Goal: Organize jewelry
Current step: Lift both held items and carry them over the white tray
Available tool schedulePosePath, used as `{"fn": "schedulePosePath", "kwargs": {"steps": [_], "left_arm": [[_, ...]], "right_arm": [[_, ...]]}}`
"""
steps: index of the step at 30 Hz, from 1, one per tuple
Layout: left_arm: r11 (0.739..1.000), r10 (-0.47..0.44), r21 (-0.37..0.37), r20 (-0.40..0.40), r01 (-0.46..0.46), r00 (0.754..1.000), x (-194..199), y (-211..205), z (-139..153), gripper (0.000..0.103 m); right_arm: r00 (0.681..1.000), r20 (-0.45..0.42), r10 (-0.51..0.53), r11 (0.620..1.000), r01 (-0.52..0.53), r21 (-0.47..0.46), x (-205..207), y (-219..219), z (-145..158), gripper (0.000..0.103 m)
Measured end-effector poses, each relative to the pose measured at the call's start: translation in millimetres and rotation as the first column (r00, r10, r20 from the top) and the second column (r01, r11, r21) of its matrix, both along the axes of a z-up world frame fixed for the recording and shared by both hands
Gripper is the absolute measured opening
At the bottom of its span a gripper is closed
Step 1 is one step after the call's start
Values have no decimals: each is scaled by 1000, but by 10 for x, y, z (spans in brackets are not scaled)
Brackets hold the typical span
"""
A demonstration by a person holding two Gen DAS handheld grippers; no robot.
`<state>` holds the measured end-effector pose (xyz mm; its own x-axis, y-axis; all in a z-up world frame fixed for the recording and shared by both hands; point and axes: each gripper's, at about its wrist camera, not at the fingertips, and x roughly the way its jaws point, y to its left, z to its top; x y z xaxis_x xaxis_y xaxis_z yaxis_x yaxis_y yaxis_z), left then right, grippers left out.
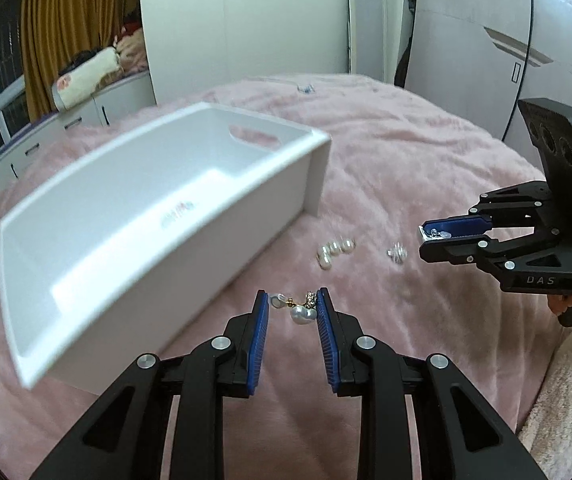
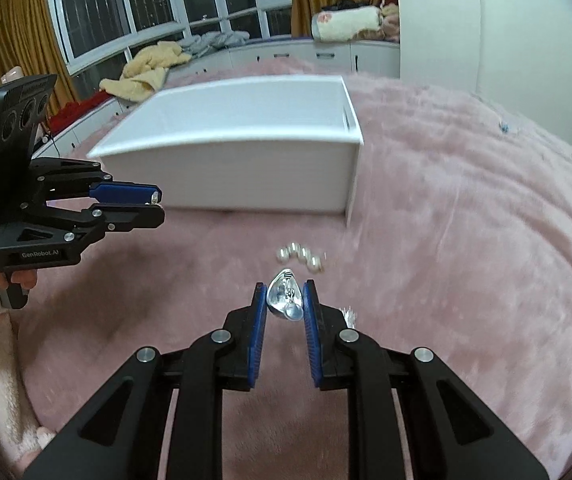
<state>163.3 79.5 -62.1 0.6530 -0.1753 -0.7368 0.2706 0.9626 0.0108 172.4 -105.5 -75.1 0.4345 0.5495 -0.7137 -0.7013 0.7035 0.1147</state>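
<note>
We see a pink fuzzy blanket (image 1: pixel 406 152) spread over a bed, with a white open-topped box (image 1: pixel 158 216) resting on it. The box has a slot handle cut into its far end wall, and a small glinting item (image 1: pixel 176 212) lies on its floor, too blurred for us to name.

Our left gripper (image 1: pixel 292 300) hovers just beside the box's near wall. Its 2 blue-padded fingers (image 1: pixel 258 340) stand slightly apart, and between the tips sits a pearl earring (image 1: pixel 300 310) with a gold link and a sparkly stud. The earring appears pinched at the tips, though we cannot be sure both pads touch it.

Our right gripper (image 2: pixel 285 294) is well off to the right of the left one, above the blanket. Its jaws are narrowed onto a shiny silver teardrop earring (image 2: pixel 285 298), which fills the gap between the blue pads (image 2: pixel 312 340).

On the blanket between the 2 grippers lie 2 more pieces. A short curved row of pearls (image 1: pixel 335 254) rests near the box's front corner. A small silver cluster piece (image 1: pixel 397 254) lies just to the right of the pearls, close under the right gripper's tips in the left wrist view.

At the far edge of the blanket, a tiny blue and silver item (image 1: pixel 306 88) lies well apart from everything else.
</note>
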Motion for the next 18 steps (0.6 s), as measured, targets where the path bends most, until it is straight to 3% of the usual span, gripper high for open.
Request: {"fn": "schedulePosePath", "kwargs": {"steps": [18], "left_arm": [[997,79,-1,143,-79,987,-80,500,857,29]], "right_arm": [[977,198,79,995,-89,46,276,607,959,19]]}}
